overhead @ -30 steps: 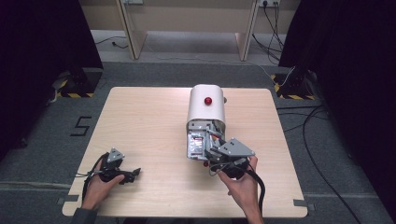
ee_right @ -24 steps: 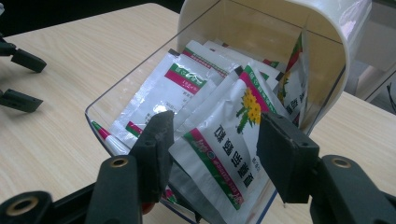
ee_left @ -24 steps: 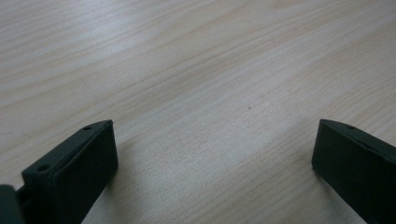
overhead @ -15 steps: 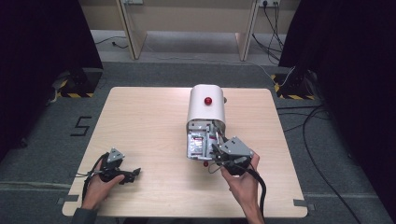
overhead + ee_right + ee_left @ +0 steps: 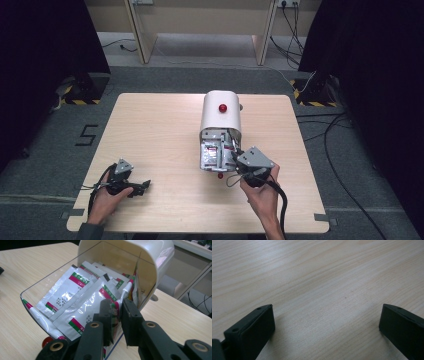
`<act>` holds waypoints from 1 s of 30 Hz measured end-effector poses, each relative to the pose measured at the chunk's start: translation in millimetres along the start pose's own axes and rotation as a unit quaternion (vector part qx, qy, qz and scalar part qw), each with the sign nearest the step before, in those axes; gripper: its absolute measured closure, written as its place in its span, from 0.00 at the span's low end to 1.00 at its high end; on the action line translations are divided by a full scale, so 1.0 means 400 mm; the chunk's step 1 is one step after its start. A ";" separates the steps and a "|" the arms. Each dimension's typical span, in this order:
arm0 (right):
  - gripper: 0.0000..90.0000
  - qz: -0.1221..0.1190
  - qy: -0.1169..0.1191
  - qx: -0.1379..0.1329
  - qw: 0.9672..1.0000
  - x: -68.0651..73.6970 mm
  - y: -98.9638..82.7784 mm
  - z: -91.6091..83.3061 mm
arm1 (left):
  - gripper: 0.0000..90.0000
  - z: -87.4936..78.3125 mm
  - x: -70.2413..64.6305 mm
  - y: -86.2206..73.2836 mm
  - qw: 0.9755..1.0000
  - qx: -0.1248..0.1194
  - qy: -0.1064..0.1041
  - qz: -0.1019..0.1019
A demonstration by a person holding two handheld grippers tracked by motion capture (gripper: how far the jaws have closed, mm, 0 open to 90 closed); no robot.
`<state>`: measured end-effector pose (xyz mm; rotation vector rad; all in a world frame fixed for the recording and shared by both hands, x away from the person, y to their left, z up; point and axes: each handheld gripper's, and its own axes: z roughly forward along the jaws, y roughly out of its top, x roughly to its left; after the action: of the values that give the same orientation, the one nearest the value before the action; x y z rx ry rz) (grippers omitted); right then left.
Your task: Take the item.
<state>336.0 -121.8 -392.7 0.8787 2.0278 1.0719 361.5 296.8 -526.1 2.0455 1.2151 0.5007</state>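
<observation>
Resting low on the worktop (image 5: 160, 130) at its near left, the left gripper (image 5: 325, 322) has its fingers spread over bare wood, while the right gripper (image 5: 116, 315) pinches 1 sachet (image 5: 113, 305) inside the clear-fronted white dispenser (image 5: 220, 114) mid-worktop.

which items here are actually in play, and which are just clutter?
In play:
- right hand-held gripper, jaws closed on a packet
- clear drawer holding packets
- cream container

Idle or background:
- left hand-held gripper, open, resting on the table
- floor cables
</observation>
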 end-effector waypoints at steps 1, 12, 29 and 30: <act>0.91 0.002 0.003 -0.003 1.000 -0.003 -0.001 -0.003 | 0.00 0.000 0.000 0.000 1.000 0.000 0.000 0.000; 0.94 0.018 0.026 -0.049 0.998 -0.021 0.010 -0.053 | 0.00 0.000 0.000 0.000 1.000 0.000 0.000 0.000; 0.95 0.036 0.032 -0.089 0.995 -0.060 0.012 -0.135 | 0.00 0.000 0.000 0.000 1.000 0.000 0.000 0.000; 0.95 0.035 0.030 -0.089 0.995 -0.061 0.011 -0.138 | 0.00 0.000 0.000 0.000 1.000 0.000 0.000 0.000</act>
<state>306.5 -162.4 -358.9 0.8392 1.9265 1.3102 361.5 296.8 -526.1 2.0457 1.2150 0.5004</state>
